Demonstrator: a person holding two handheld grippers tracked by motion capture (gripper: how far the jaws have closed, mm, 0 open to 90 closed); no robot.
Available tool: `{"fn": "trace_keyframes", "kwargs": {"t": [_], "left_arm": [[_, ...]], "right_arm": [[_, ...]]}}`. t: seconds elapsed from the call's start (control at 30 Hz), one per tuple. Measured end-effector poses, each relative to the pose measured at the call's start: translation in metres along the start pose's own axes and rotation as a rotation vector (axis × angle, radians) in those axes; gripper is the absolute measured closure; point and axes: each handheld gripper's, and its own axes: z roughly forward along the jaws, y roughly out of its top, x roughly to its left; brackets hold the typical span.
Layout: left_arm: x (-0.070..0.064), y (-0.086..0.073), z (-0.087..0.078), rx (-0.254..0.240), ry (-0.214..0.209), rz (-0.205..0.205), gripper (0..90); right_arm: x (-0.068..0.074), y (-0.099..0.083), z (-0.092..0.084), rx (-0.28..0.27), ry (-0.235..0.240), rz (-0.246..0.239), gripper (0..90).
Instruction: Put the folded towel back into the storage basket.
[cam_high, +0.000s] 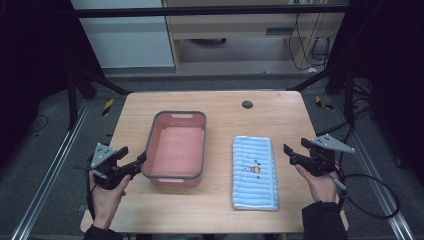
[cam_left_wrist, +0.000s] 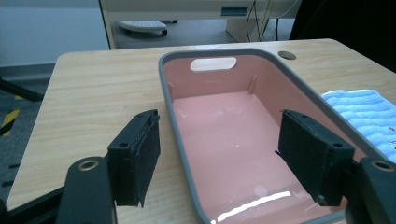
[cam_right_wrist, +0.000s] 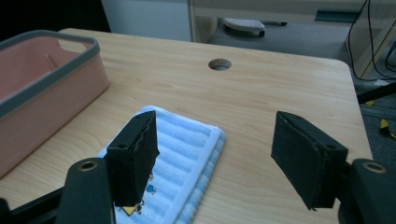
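A pink tub with a grey rim (cam_high: 154, 128) stands in the middle of the wooden table, with nothing in it (cam_left_wrist: 167, 79). To its right lies a folded blue striped towel (cam_high: 254, 172) with a small picture on it (cam_right_wrist: 187, 154). My left gripper (cam_high: 132, 157) hovers open at the tub's near left corner, its jaws straddling the rim (cam_left_wrist: 219, 158). My right gripper (cam_high: 294, 150) is open just right of the towel, one jaw above the towel's edge (cam_right_wrist: 215, 163). Neither holds anything.
The table (cam_high: 220, 102) has a round cable hole (cam_high: 247, 104) at the back right. Bare wood lies behind the tub and in front of the towel. Black frame bars and cables stand beyond the table's edges. A pale cabinet is on the floor behind.
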Motion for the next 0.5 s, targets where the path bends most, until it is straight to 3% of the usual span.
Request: {"fn": "trace_keyframes", "kwargs": {"t": [0.2, 0.5], "left_arm": [[-0.020, 0.010, 0.002, -0.018, -0.024, 0.026, 29.0], [-0.040, 0.017, 0.007, -0.036, -0.059, 0.037, 29.4]], "right_arm": [[0.006, 0.015, 0.001, -0.013, 0.009, -0.024, 32.8], [0.010, 0.022, 0.005, -0.017, 0.016, -0.046, 33.1]]}}
